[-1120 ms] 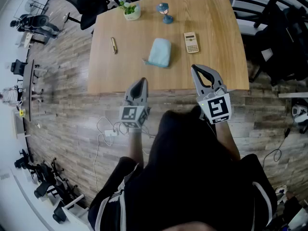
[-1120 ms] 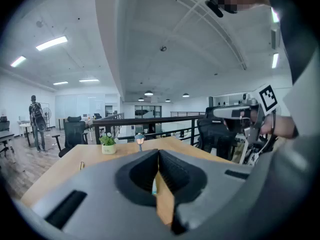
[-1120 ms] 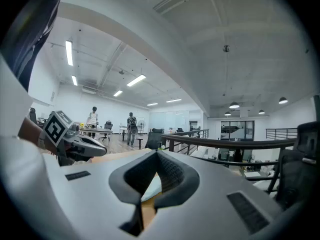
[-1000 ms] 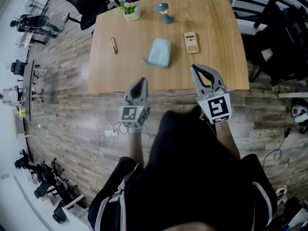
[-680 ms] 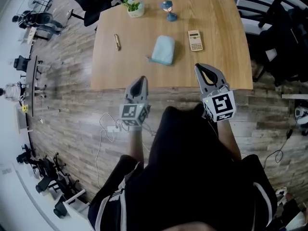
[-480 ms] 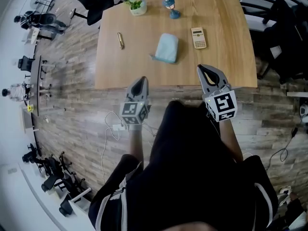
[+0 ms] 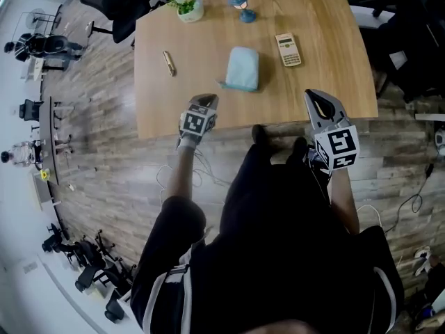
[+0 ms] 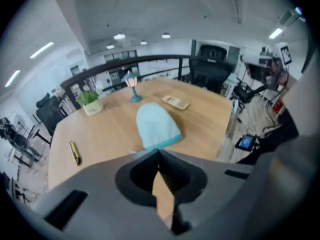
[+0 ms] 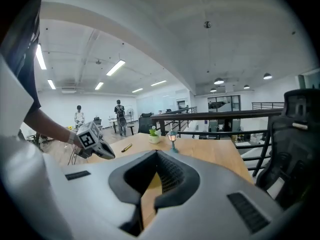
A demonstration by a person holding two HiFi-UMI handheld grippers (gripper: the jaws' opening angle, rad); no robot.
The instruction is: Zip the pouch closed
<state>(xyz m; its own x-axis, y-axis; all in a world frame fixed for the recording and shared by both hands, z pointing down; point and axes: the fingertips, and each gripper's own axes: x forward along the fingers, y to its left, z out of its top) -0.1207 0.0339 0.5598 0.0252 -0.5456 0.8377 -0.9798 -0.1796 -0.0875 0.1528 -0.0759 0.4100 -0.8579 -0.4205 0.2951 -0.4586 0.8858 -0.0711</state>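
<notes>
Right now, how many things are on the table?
5: plant at the far left corner, lamp beside it, calculator on the right, pouch mid-table, pen on the left. None look hidden.

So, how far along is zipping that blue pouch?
Nothing looks done: the pouch lies untouched on the table, zip too small to read. In hand: the left gripper, shut and empty, hovers near it; the right gripper, shut, is at the table's edge. Left: grasping and zipping.

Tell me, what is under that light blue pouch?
The pouch lies flat on the wooden table, only bare wood showing round its edges. Anything directly beneath is covered by the pouch.
</notes>
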